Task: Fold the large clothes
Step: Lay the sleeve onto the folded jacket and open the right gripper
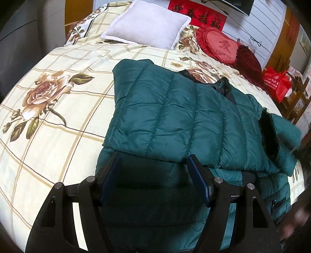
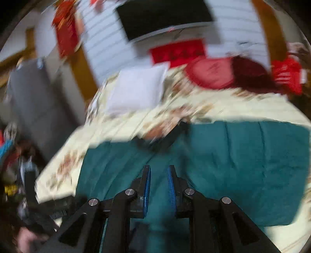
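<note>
Mid-fold: dark green quilted puffer jacket point(image 1: 175, 109) lies partly doubled on the floral cream bedsheet point(image 1: 58, 120).

Left gripper point(image 1: 153, 161) gapes wide, empty, above the hem; right gripper point(image 2: 159, 171) nearly closed, holding nothing (blurred view). Next, I judge: grasp the lower edge and fold it up.

a bed covered in a cream, rose-printed checked sheet point(image 1: 58, 81) fills the room. at the bed's head lie a white square pillow point(image 1: 147, 23) and a red heart-shaped cushion point(image 1: 219, 46). behind the bed stands a white slatted wall point(image 1: 268, 21) with a red banner point(image 1: 196, 13) and a dark screen point(image 2: 163, 17).
</note>
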Action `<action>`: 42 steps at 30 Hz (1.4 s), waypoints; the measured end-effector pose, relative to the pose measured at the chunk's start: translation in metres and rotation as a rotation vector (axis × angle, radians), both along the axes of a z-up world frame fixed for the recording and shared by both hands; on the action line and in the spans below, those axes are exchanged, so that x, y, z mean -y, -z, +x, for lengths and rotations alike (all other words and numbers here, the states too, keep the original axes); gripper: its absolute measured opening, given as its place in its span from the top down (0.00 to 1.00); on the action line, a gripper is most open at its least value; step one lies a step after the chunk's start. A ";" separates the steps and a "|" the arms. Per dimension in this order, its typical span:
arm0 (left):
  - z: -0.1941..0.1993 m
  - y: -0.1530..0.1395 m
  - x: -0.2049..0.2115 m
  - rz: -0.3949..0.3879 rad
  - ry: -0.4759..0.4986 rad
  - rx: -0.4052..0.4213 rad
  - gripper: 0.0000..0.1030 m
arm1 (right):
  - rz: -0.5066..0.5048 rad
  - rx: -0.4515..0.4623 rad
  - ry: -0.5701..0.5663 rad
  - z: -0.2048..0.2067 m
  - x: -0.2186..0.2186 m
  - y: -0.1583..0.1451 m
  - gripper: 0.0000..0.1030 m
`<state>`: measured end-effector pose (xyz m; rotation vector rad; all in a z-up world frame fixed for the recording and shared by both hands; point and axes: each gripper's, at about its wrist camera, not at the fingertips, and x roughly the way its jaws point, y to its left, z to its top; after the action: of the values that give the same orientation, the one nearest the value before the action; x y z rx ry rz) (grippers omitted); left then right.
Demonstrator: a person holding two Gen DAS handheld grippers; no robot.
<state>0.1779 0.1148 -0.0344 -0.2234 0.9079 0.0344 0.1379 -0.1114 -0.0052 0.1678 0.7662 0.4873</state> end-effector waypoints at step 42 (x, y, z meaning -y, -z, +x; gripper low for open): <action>0.001 0.003 -0.010 -0.027 -0.050 -0.012 0.32 | -0.106 0.035 -0.079 -0.014 -0.027 0.027 0.58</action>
<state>0.1791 0.1253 -0.0374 -0.2717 0.9154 0.0703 0.1244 -0.0847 -0.0317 0.0301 0.7650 0.5222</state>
